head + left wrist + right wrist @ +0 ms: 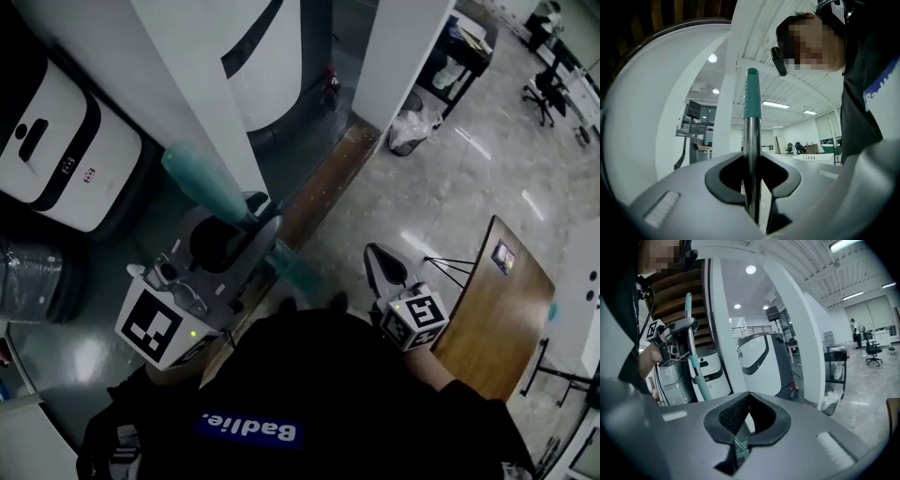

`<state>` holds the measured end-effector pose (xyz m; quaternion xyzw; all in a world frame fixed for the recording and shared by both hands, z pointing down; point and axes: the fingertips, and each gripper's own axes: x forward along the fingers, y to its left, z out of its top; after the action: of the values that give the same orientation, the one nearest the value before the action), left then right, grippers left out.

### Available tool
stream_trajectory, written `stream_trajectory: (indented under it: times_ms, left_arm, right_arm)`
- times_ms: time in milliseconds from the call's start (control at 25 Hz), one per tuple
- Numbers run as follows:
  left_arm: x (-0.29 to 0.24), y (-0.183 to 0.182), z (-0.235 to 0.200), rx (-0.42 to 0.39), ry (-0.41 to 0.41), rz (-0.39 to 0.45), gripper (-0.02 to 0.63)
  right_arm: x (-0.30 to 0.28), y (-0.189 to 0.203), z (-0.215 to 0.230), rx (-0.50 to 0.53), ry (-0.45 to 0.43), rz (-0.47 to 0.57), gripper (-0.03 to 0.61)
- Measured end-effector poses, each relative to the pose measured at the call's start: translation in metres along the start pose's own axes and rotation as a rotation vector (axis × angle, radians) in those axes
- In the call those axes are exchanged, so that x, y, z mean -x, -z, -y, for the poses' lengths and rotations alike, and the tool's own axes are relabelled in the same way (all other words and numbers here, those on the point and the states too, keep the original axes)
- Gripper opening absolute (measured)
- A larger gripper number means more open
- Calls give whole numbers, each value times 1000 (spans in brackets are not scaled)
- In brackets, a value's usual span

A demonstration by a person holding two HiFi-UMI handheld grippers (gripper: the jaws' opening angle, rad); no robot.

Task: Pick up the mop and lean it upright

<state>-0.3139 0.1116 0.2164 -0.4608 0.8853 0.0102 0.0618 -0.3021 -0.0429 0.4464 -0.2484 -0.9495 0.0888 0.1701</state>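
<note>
The mop's teal-capped handle rises up and to the left. My left gripper is shut on its metal pole just below the cap. In the left gripper view the pole stands upright between the pads, which press on it from both sides, with the teal cap above. The right gripper view shows the pole at the left with the left gripper clamped on it. My right gripper hangs apart from the pole, to its right. Its tips meet with nothing between them. The mop head is hidden.
A white pillar and a white machine stand close at the left, with a wrapped bundle below them. A wooden table is at the right. A bin with a plastic bag and office chairs are farther off.
</note>
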Motion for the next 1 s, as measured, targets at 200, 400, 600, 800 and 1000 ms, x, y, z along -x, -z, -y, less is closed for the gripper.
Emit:
stream_trajectory:
  times_ms: [200, 400, 600, 800, 1000]
  left_arm:
    - [0, 4, -15, -46, -196, -63, 100]
    - [7, 12, -30, -58, -342, -107, 100]
    - [22, 12, -43, -54, -456, -112, 100]
    - [41, 5, -58, -51, -480, -94, 103]
    - [64, 4, -82, -29, -408, -98, 103]
  right_arm:
    - [-23, -13, 10, 26, -165, -10, 6]
    - [-41, -19, 6, 26, -288, -20, 6]
    - [-50, -23, 4, 40, -363, -26, 6]
    - [-57, -21, -4, 59, -370, -44, 6]
    - [-66, -24, -17, 77, -318, -40, 6]
